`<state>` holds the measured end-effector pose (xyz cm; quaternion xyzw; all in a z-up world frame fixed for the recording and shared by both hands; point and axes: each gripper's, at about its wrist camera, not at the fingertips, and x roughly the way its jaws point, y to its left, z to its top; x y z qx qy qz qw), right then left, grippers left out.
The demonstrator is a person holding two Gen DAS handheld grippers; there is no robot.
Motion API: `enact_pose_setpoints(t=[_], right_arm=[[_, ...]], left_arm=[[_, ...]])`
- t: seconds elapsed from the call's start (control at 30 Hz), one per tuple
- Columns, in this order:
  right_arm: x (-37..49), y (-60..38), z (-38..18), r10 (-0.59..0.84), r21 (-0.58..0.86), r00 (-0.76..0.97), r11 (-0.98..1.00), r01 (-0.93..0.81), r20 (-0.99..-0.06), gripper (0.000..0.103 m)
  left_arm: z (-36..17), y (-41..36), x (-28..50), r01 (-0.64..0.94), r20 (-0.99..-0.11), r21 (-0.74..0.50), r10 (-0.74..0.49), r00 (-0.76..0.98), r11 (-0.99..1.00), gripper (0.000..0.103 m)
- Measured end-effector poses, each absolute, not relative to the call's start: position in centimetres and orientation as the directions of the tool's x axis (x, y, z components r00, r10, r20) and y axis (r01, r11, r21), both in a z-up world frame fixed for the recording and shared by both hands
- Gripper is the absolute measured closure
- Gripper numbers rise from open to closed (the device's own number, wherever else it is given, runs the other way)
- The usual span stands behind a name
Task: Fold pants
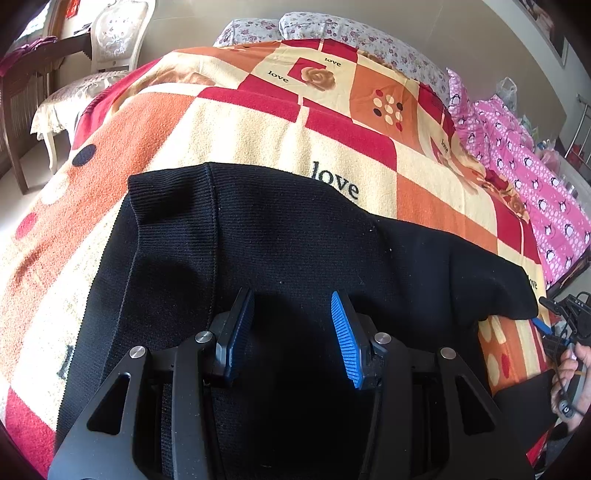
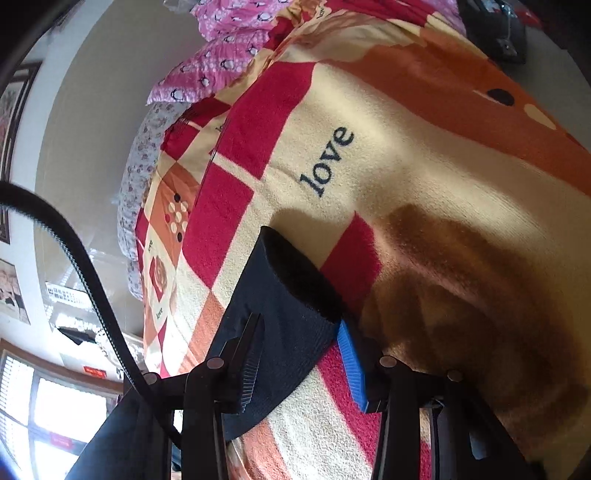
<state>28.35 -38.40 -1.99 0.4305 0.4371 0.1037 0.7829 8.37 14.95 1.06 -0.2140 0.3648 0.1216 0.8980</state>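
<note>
Item: black knit pants, laid across a checked "love" blanket on a bed, long axis running left to right before the person. The ribbed waistband lies at the left end, directly ahead of the left gripper, whose blue-padded fingers stand apart over the cloth, holding nothing. The garment tapers rightward to a leg end at the far right of the left wrist view, where the other tool and the person's hand are partly visible. Right gripper: fingers spread, with the leg cuff lying between them — cloth sits against the left pad, but the right blue pad looks clear of it, so not yet clamped, as best judged. Governing relation: each tool sits at its own end of the long axis, the left nearer the waist, the right nearer the cuff — a lengthwise fold would likely carry one end toward the other. Background: pink penguin-print quilt, floral pillows, chair.
</note>
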Motion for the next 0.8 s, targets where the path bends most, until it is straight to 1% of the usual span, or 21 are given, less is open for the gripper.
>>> enact_pose_setpoints(t=[0.03,0.13,0.17,0.2,0.23,0.27,0.33,0.4,0.5,0.57,0.67,0.8], right_arm=[[28.0,-38.1,-1.8,0.522,0.752,0.602,0.623,0.214,-0.604,0.064],[28.5,-37.2,-1.6,0.543,0.744,0.593,0.65,0.151,-0.594,0.063],[28.8,-37.1,-1.7,0.549,0.745,0.592,0.653,0.137,-0.59,0.068],[29.0,-37.1,-2.0,0.559,0.746,0.582,0.654,0.128,-0.59,0.085],[29.3,-37.0,-2.2,0.568,0.745,0.569,0.656,0.122,-0.594,0.093],[29.2,-37.1,-2.3,0.566,0.738,0.571,0.665,0.111,-0.595,0.098],[28.6,-36.9,-1.3,0.546,0.707,0.595,0.705,0.055,-0.59,0.099],[27.5,-37.2,0.4,0.532,0.687,0.63,0.726,0.005,-0.566,0.099],[25.1,-38.5,3.2,0.538,0.701,0.667,0.713,-0.032,-0.516,0.099],[24.1,-39.3,4.4,0.541,0.703,0.67,0.71,-0.04,-0.508,0.099],[23.5,-40.3,4.5,0.526,0.68,0.65,0.733,-0.018,-0.549,0.099],[23.1,-42.1,2.2,0.498,0.661,0.616,0.749,0.05,-0.61,0.099]], left_arm=[[1.1,15.0,8.4,-0.375,-0.707,-0.297,0.061,0.705,0.878,0.061],[1.1,15.2,8.3,-0.375,-0.704,-0.308,0.056,0.708,0.874,0.061],[1.1,15.2,8.3,-0.376,-0.704,-0.311,0.055,0.708,0.873,0.061],[1.1,15.2,8.3,-0.377,-0.704,-0.313,0.054,0.708,0.872,0.061],[1.1,15.2,8.2,-0.377,-0.703,-0.314,0.053,0.709,0.871,0.061],[1.1,15.3,8.2,-0.377,-0.703,-0.314,0.053,0.709,0.871,0.061],[1.1,15.3,8.2,-0.377,-0.704,-0.314,0.053,0.709,0.871,0.061],[1.1,15.3,8.2,-0.377,-0.704,-0.315,0.052,0.709,0.871,0.061],[1.1,15.3,8.2,-0.376,-0.703,-0.315,0.052,0.71,0.871,0.061],[1.1,15.3,8.2,-0.373,-0.702,-0.317,0.049,0.711,0.872,0.061],[1.1,15.2,8.1,-0.371,-0.702,-0.314,0.05,0.711,0.874,0.061],[1.1,15.2,8.1,-0.372,-0.702,-0.31,0.053,0.71,0.875,0.061]])
